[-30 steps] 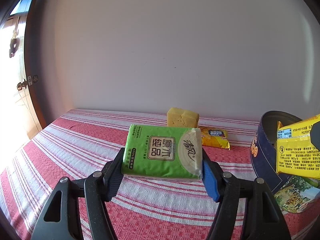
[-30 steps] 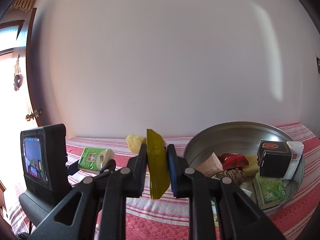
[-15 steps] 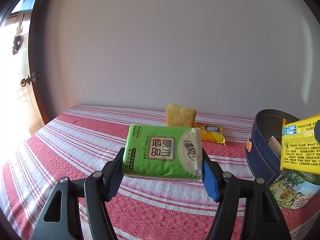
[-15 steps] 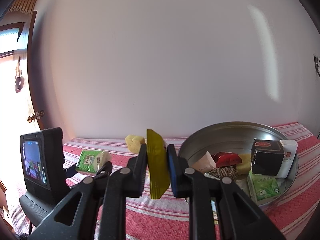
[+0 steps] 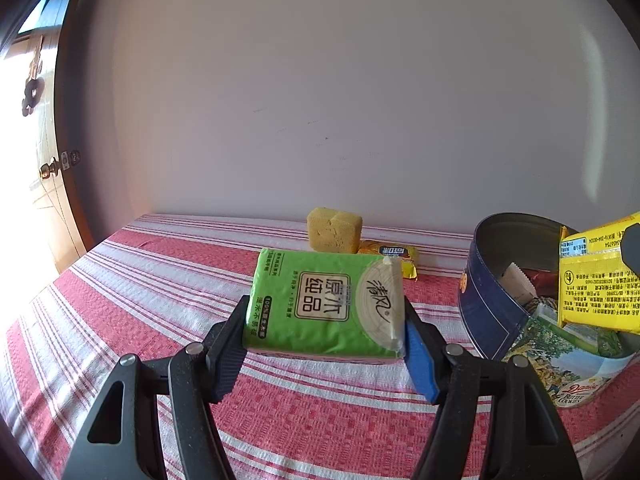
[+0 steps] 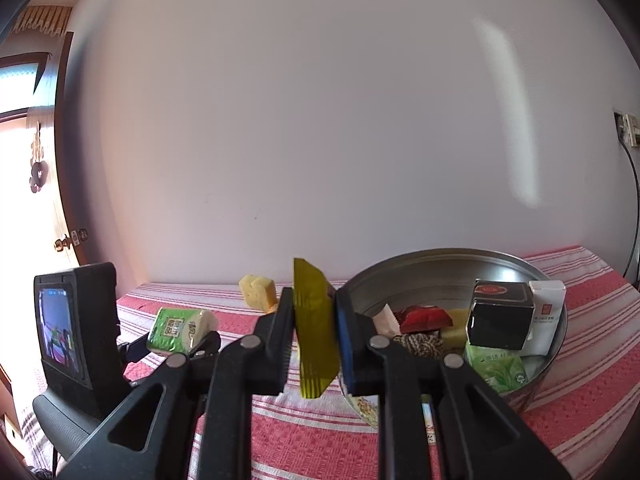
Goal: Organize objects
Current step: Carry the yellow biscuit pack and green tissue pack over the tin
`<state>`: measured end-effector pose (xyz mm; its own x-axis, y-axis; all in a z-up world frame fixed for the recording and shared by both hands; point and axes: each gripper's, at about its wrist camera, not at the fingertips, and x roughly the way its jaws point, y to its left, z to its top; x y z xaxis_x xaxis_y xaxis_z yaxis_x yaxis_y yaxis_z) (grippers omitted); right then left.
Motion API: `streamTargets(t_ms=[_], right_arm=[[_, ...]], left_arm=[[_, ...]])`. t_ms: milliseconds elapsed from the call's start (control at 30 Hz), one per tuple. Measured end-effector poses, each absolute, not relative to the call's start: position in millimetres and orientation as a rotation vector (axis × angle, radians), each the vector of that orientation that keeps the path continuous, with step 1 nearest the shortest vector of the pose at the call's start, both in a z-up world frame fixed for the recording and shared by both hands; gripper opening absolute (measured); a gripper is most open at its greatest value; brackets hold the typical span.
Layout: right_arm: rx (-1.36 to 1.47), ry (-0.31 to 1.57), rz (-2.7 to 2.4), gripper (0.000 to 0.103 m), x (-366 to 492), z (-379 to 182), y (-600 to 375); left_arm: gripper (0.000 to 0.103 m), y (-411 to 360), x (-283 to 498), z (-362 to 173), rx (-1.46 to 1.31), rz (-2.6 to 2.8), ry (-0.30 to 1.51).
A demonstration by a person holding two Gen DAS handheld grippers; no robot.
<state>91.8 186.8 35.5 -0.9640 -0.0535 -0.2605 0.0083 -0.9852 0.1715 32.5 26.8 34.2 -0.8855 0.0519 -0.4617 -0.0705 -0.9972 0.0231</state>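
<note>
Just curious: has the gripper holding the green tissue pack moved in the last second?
Yes. In the left wrist view the left gripper with the tissue pack has slid toward the blue tin, which has drawn nearer to it.

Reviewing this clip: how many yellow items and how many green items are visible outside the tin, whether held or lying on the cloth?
Yellow: 3, the sponge, the small packet beside it, the held packet.
Green: 1, the tissue pack.
Total: 4
</note>
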Motion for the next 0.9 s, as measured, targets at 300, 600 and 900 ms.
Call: streamTargets(t_ms=[300, 600, 900], right_arm=[[0.361, -0.285, -3.116, 0.019, 110.9, 64.0, 219.7], [0.324, -0.299, -3.166, 0.019, 120.9, 68.7, 243.1], [0.307, -0.32, -3.254, 0.019, 122.0, 71.0, 272.8]], left_arm=[[0.07, 58.0, 47.7, 52.0, -0.68, 2.974, 0.062], [0.07, 76.0, 59.4, 67.8, -0.594, 2.921, 0.074], [0.07, 100.0, 68.9, 86.1, -0.498, 2.869, 0.102]])
